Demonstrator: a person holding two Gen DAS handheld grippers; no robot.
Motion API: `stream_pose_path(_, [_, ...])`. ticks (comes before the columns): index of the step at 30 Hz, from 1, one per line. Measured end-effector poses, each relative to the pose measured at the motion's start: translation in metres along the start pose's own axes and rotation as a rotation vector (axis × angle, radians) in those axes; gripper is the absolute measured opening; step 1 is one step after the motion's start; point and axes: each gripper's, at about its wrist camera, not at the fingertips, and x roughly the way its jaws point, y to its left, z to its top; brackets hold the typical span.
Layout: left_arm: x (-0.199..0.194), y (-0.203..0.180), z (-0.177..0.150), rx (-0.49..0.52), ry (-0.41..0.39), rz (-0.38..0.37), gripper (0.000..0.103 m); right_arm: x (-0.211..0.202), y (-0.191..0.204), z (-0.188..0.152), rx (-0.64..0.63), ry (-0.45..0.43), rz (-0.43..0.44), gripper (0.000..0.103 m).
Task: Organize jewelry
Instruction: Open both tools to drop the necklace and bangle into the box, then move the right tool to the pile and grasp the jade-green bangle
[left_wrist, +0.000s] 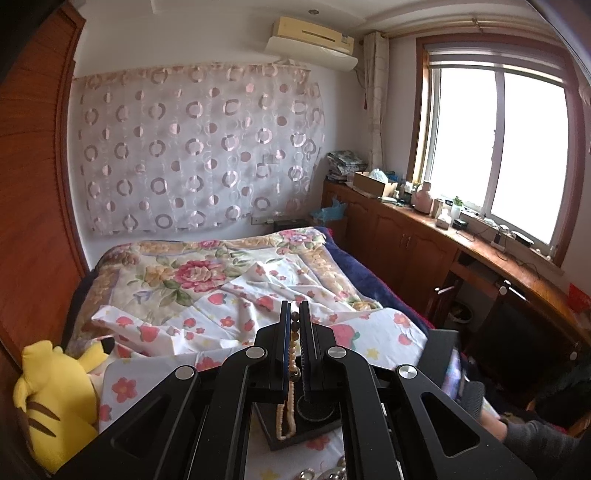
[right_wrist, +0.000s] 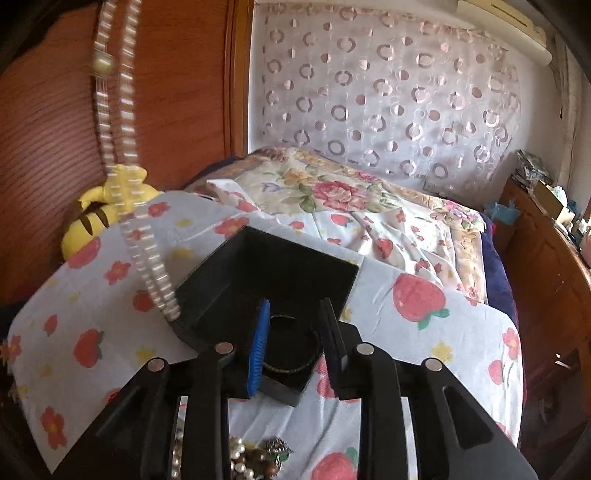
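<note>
My left gripper (left_wrist: 294, 308) is shut on a beaded necklace (left_wrist: 294, 341), lifted above the bed. Its cream strand (left_wrist: 286, 421) hangs down over the black jewelry box (left_wrist: 295, 435). In the right wrist view the same necklace (right_wrist: 118, 155) dangles from the upper left, its lower end at the box's left rim. My right gripper (right_wrist: 295, 310) is open above the black box (right_wrist: 266, 273). A dark bangle (right_wrist: 291, 350) lies in the box between its fingers. A heap of loose jewelry (right_wrist: 255, 459) lies on the cloth below the right gripper.
The box sits on a strawberry-print cloth (right_wrist: 424, 332) over a flowered bedspread (left_wrist: 192, 273). A yellow plush toy (left_wrist: 55, 398) lies at the left by a wooden wardrobe (left_wrist: 29, 184). A wooden counter (left_wrist: 443, 236) with clutter runs under the window at right.
</note>
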Motion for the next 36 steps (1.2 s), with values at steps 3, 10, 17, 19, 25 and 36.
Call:
stream_pose_path(3, [0.014,-0.003,0.005,-0.002,0.01,-0.002,0.004,-0.016,-0.005,-0.004,0.001,-0.025,0.007,0.03])
stream_pose_path(10, [0.047,-0.005,-0.01,-0.011,0.059,0.007,0.004,-0.033,-0.002,-0.014,-0.023,-0.054,0.007,0.03])
stream_pose_path(17, [0.09,0.007,-0.054,-0.007,0.171,0.043,0.004,-0.03,-0.003,-0.03,0.009,-0.048,0.028,0.03])
stream_pose_path(19, [0.097,0.01,-0.064,-0.011,0.195,0.047,0.004,-0.03,-0.004,-0.033,0.016,-0.049,0.034,0.03])
stream_pose_path(25, [0.099,0.015,-0.092,-0.005,0.22,0.061,0.015,-0.037,-0.003,-0.043,0.035,-0.062,0.054,0.03])
stream_pose_path(36, [0.051,0.023,-0.13,0.005,0.151,0.094,0.083,-0.051,0.026,-0.066,0.014,-0.066,0.124,0.045])
